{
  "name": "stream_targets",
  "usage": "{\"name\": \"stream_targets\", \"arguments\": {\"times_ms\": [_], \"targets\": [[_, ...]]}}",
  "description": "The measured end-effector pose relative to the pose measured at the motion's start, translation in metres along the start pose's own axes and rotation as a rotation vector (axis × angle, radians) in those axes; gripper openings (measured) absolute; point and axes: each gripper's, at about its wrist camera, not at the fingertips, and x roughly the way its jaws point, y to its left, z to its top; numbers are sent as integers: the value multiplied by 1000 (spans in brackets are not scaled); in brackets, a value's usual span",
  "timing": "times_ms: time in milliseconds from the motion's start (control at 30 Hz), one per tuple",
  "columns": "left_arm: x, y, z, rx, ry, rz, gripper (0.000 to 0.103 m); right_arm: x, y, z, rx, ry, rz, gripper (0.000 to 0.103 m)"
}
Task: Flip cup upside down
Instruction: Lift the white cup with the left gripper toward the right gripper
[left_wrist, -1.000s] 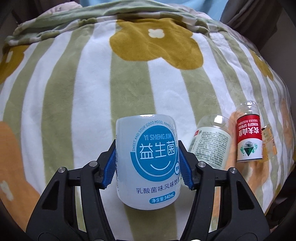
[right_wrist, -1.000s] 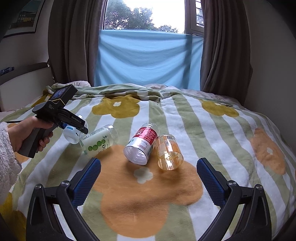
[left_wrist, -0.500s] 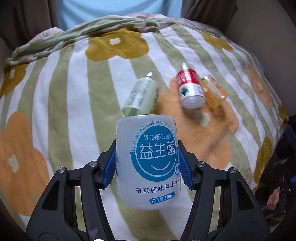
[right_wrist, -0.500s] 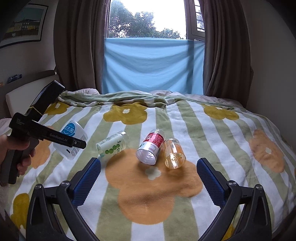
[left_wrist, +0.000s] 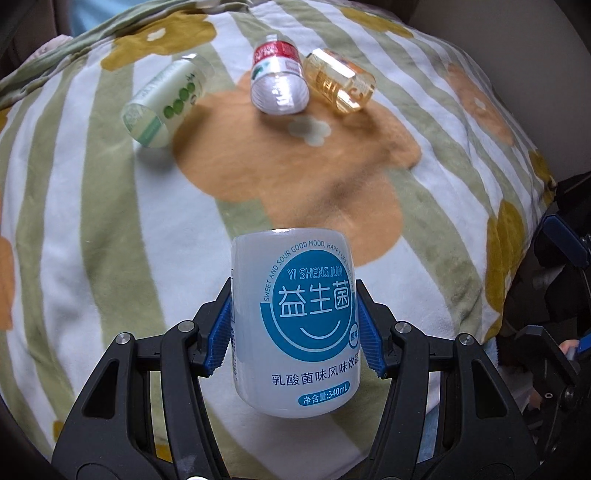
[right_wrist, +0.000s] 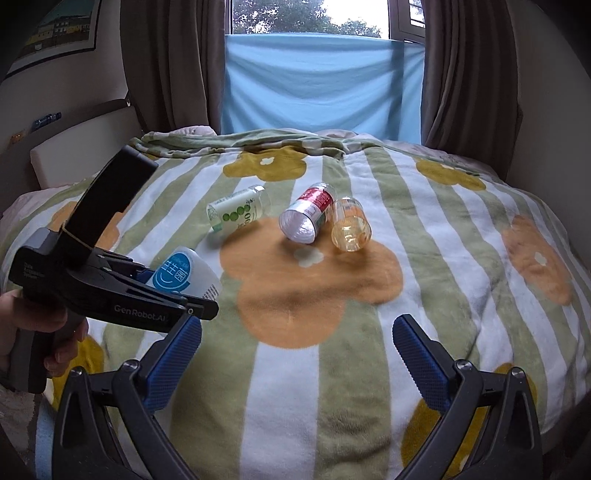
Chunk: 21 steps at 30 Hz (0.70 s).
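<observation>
A white cup with a blue smiley label hangs above the striped flower blanket, and my left gripper is shut on its sides with the blue pads. In the right wrist view the same cup sits tilted in that gripper at the left, held by a hand. My right gripper stands open over the near part of the blanket, with nothing between its fingers.
Three other cups lie on their sides mid-bed: a green-labelled one, a red-labelled one and an amber one. Curtains and a blue cloth stand behind the bed. A padded headboard is at the left.
My left gripper has lifted the white cup and carried it toward the near side of the bed, so the three lying cups now sit farther ahead. The right gripper has stayed open.
</observation>
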Motion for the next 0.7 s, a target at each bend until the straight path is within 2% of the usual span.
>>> {"name": "stream_targets", "arguments": {"times_ms": [167, 300, 367, 400, 433, 567, 700], "targets": [[21, -3, -6, -6, 31, 19, 56, -4, -6, -11, -1, 20, 8, 103], [27, 1, -6, -33, 36, 6, 59, -2, -10, -15, 10, 29, 16, 103], [29, 3, -5, -45, 44, 6, 71, 0, -10, -14, 17, 34, 26, 103], [29, 5, -6, -57, 46, 12, 94, 0, -10, -14, 21, 36, 33, 103], [28, 7, -5, -72, 50, 13, 103, 1, -10, -14, 28, 37, 42, 103], [10, 19, -7, -103, 28, -4, 103, 2, -14, -8, 77, 51, 109, 103], [-31, 35, -20, -103, -52, 89, 103, 8, -19, 13, 135, 96, 227, 103]]}}
